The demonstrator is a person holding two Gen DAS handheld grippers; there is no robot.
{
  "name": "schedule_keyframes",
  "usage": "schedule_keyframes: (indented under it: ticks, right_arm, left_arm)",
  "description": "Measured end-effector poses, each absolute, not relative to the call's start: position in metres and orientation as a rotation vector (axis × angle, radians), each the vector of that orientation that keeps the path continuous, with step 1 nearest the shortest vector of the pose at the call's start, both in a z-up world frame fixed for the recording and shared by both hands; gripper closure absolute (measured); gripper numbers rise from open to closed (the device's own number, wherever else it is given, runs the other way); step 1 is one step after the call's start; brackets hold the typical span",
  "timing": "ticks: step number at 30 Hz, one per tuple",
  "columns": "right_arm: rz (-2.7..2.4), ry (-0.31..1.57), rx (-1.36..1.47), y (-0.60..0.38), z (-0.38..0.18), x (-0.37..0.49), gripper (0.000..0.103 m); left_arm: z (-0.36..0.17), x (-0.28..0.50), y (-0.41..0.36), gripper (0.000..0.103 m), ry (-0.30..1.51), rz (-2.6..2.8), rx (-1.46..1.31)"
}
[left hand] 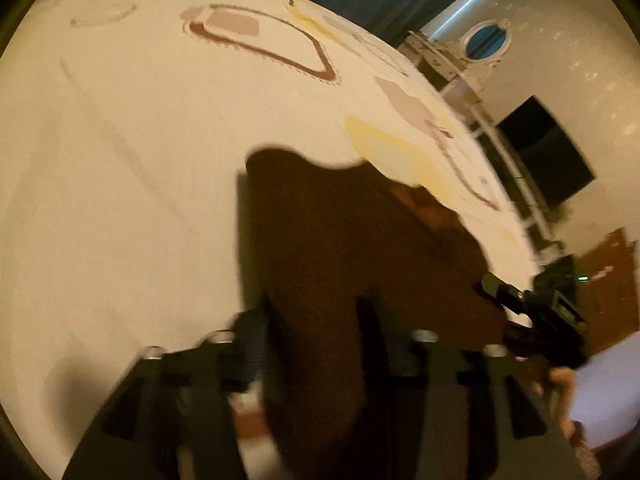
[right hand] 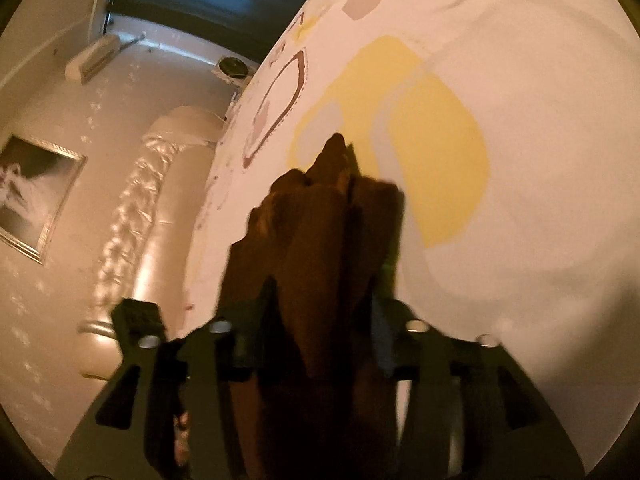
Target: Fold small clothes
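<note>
A dark brown garment [left hand: 340,232] lies on a white sheet [left hand: 120,160] printed with yellow and maroon shapes. In the left wrist view my left gripper [left hand: 312,312] stands open, its two fingers apart with the near end of the cloth lying between them. My right gripper [left hand: 520,304] shows at the cloth's right edge. In the right wrist view the brown garment [right hand: 320,220] is bunched into folds and runs forward over the sheet [right hand: 540,120]. My right gripper [right hand: 322,292] is open too, with the cloth between its fingers. Both views are blurred.
The sheet's edge runs close on the right, past it a white mirrored cabinet [left hand: 480,40], a black screen [left hand: 548,148] and a wooden door [left hand: 612,280]. A hand and pale sleeve [left hand: 600,392] hold the right gripper. A padded headboard [right hand: 160,200] and framed picture [right hand: 36,196] stand left.
</note>
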State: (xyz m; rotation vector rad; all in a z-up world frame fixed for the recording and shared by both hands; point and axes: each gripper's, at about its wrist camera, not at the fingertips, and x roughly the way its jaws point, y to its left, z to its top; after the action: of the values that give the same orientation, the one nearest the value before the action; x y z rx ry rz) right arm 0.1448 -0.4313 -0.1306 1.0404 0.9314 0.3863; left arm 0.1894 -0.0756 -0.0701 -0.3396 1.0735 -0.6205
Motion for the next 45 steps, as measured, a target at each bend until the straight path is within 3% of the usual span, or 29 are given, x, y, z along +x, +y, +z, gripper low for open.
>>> schedule_keyframes:
  ticks: [2,11,25,27,28,30,31,32,37,45]
  right_arm:
    - [0.406,0.932,1.070,-0.437,-0.127,0.123,0.040]
    - [0.435,0.967,1.134,-0.437,-0.122,0.031,0.032]
    - [0.439,1.017,1.124,-0.401,-0.121,0.034,0.026]
    - [0.448,1.029,1.100,-0.396,-0.121,0.037,0.026]
    - [0.453,1.036,1.086,-0.393,-0.121,0.038,0.028]
    - [0.446,1.067,1.036,-0.388,-0.120,0.041,0.048]
    - [0.434,1.086,1.023,-0.387,-0.122,0.041,0.067]
    - [0.432,1.104,1.030,-0.387,-0.128,0.042,0.075]
    - [0.445,1.078,1.053,-0.391,-0.130,0.038,0.082]
    - [0.473,1.050,1.033,-0.394,-0.117,0.031,0.084]
  left_arm:
    - [-0.071,0.174,-0.068,0.032,1.094,-0.664,-0.369]
    - [-0.076,0.105,-0.045,0.027,1.139,-0.757,-0.499]
    - [-0.082,0.090,-0.046,0.027,1.133,-0.737,-0.588]
    - [-0.082,0.086,-0.046,0.040,1.121,-0.708,-0.564]
    - [-0.084,0.083,-0.047,0.050,1.125,-0.679,-0.537]
    - [-0.086,0.082,-0.049,0.059,1.126,-0.663,-0.526]
    - [-0.086,0.082,-0.049,0.062,1.128,-0.654,-0.530]
    - [-0.086,0.082,-0.050,0.065,1.132,-0.648,-0.530]
    - [-0.080,0.081,-0.055,0.071,1.146,-0.607,-0.509]
    - [-0.074,0.076,-0.058,0.074,1.160,-0.588,-0.521]
